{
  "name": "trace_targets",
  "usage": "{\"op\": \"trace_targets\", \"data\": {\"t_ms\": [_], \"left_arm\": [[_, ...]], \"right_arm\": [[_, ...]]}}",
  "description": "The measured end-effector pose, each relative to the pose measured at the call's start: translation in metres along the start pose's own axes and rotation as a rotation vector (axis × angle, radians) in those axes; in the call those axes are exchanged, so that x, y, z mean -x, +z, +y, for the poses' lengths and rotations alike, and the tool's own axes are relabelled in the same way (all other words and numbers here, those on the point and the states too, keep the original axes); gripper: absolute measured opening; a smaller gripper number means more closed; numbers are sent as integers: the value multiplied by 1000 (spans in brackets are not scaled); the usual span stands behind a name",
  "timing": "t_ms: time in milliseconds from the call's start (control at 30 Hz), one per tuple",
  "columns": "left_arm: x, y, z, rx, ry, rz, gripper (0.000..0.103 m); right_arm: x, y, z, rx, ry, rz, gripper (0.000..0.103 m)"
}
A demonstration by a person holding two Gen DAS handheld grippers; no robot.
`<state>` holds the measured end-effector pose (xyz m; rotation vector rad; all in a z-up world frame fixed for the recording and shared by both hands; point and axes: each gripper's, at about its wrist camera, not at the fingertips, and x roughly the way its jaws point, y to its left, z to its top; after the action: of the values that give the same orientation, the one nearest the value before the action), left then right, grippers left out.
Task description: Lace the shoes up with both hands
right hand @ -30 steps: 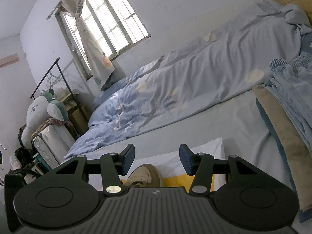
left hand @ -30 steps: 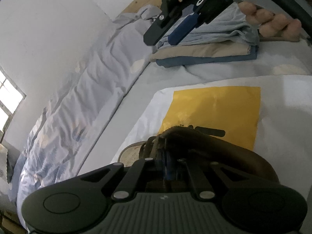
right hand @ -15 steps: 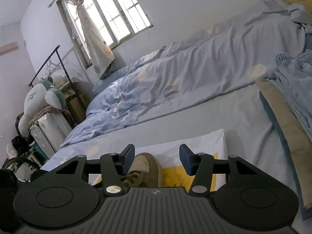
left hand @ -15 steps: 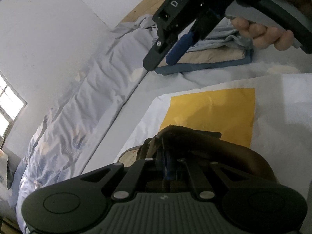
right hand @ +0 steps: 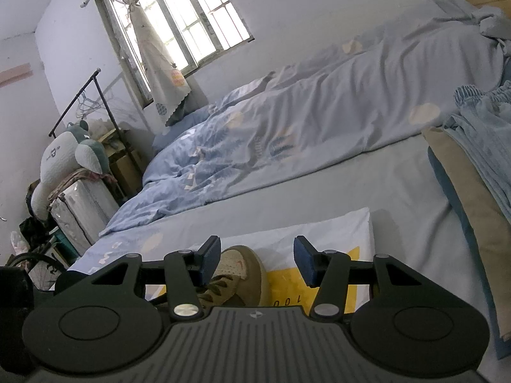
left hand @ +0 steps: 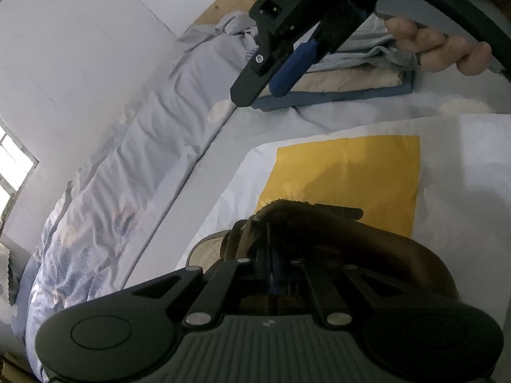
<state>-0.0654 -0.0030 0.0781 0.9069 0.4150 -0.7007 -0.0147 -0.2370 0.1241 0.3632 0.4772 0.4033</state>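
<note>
Olive-brown suede lace-up shoe (right hand: 238, 274) sits on white sheet with yellow rectangle (left hand: 348, 172), near sheet's left edge, open bedsheet beyond. Left gripper (left hand: 271, 255) pinched shut at shoe's tongue and laces; what it pinches unclear. Right gripper (right hand: 257, 260) hovers above shoe, jaws apart, empty. Folded clothes (left hand: 351, 76) well apart.

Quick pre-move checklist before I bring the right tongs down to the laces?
1. Left tongs shut at the shoe's lace area: ok.
2. What the left tongs pinch, lace or tongue: cannot tell, too dark.
3. Right tongs open and empty: ok.
4. Right tongs clear above the shoe, not touching: ok.
5. Shoe resting on the white-and-yellow bag: ok.
6. Free lace end visible for the right tongs: cannot tell.
</note>
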Motion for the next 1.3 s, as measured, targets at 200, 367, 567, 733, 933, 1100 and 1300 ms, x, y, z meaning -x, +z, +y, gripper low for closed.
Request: {"op": "trace_targets", "data": {"t_ms": [200,367,567,733,933,1100,1300], "left_arm": [[-16,6,6,0,-2,13,2],[-23,9,9,-12,4,2,2],[-32,11,12,-32,14,-15,2],[-39,13,14,-42,19,-19,2],[-55,17,17,-33,24,-28,2],[-73,21,21,-29,26,-36,2],[-95,25,29,-18,37,-39,2]], "right_arm": [[2,-1,0,0,7,-4,53],[2,0,-1,0,13,-3,53],[4,0,4,0,9,-1,53],[4,2,4,0,9,2,53],[3,1,3,2,7,7,53],[1,1,4,8,10,13,53],[-1,0,4,10,9,15,53]]}}
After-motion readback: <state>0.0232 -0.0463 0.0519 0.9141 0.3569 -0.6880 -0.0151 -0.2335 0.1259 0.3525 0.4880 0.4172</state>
